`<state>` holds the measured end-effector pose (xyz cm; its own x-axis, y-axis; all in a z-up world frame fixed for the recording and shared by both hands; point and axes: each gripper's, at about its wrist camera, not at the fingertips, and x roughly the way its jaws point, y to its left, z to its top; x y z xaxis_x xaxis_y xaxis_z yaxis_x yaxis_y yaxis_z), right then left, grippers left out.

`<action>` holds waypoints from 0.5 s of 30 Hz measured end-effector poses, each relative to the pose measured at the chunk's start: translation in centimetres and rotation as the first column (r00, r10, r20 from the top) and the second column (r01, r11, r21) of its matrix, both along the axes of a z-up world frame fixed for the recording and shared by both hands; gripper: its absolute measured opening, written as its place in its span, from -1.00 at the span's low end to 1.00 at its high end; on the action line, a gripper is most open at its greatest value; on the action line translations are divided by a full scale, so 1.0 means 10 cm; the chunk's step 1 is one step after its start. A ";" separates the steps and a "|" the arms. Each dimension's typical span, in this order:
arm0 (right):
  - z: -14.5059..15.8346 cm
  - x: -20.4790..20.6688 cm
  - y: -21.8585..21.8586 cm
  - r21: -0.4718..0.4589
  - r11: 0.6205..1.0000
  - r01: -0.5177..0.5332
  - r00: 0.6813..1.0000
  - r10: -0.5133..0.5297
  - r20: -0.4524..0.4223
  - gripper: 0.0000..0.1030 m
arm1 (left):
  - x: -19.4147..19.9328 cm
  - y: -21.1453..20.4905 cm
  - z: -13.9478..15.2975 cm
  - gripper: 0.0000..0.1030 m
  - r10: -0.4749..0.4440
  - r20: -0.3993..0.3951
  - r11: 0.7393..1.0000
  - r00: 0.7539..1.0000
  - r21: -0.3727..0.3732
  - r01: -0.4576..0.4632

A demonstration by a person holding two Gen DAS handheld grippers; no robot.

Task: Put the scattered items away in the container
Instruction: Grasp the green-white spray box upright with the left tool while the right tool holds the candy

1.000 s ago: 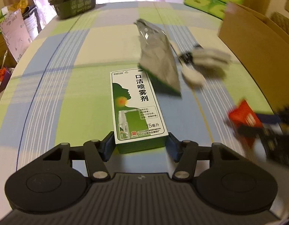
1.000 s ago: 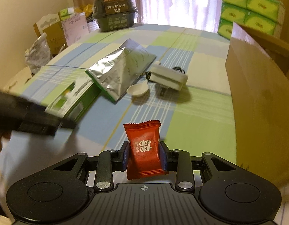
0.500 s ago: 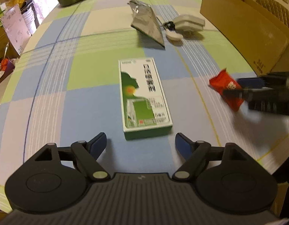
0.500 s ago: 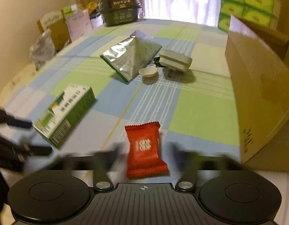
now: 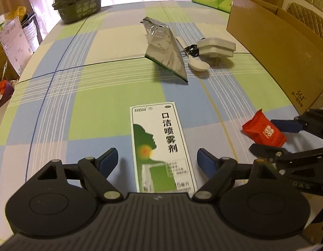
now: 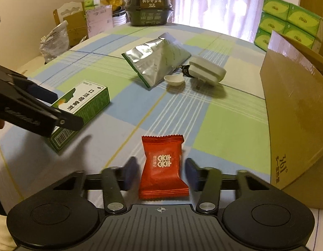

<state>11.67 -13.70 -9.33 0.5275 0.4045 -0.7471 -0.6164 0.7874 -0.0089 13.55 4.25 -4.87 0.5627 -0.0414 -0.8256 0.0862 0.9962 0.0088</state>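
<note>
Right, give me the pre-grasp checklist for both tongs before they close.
1. Left tongs open: ok.
2. Green spray box centred between them: ok.
3. Right tongs open: ok.
4. Red candy packet between them: ok.
5. Tongs clear of each other: ok.
6. Room inside cardboard box: cannot tell.

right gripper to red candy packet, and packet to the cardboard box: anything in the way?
Nothing visible. The red candy packet lies between the open fingers of the right gripper, untouched. The cardboard box stands to its right across bare tablecloth; its tall wall must be cleared.
</note>
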 end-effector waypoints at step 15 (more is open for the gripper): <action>0.11 -0.08 -0.09 0.015 1.000 0.028 1.000 -0.028 0.000 -0.37 | -0.06 0.00 -0.04 -0.02 -0.030 -0.047 0.999 0.998 -0.022 0.029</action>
